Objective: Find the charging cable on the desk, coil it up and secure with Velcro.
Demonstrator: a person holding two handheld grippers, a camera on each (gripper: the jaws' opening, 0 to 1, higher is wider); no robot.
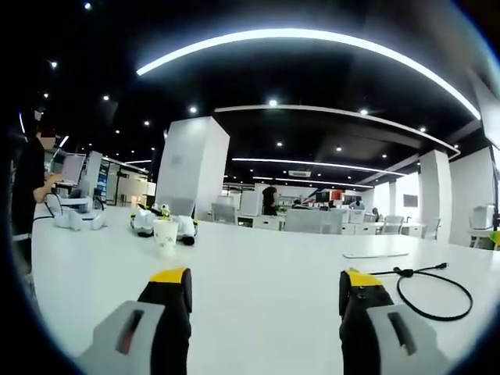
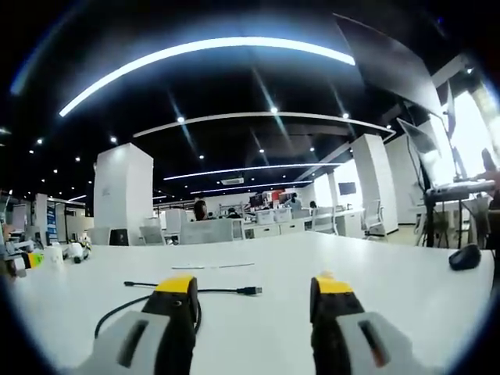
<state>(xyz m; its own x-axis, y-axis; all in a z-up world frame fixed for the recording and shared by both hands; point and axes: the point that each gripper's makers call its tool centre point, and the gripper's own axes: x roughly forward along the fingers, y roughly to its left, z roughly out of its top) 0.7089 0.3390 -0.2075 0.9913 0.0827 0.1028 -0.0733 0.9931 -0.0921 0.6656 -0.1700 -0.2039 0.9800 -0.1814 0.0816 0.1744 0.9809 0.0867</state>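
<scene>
charging cable [image 2: 148, 301] loop partly behind jaws

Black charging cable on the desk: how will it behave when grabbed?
The charging cable lies in a loose loop on the white desk, so it is probably floppy and will sag. It is thin, so likely light, and may slide on the smooth top. Its plug end would likely trail.

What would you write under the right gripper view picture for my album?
Open right gripper hovering over a white desk, black charging cable lying uncoiled just ahead.

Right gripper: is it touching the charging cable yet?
Cannot tell. In the right gripper view the right gripper is open and its left jaw overlaps the charging cable.
</scene>
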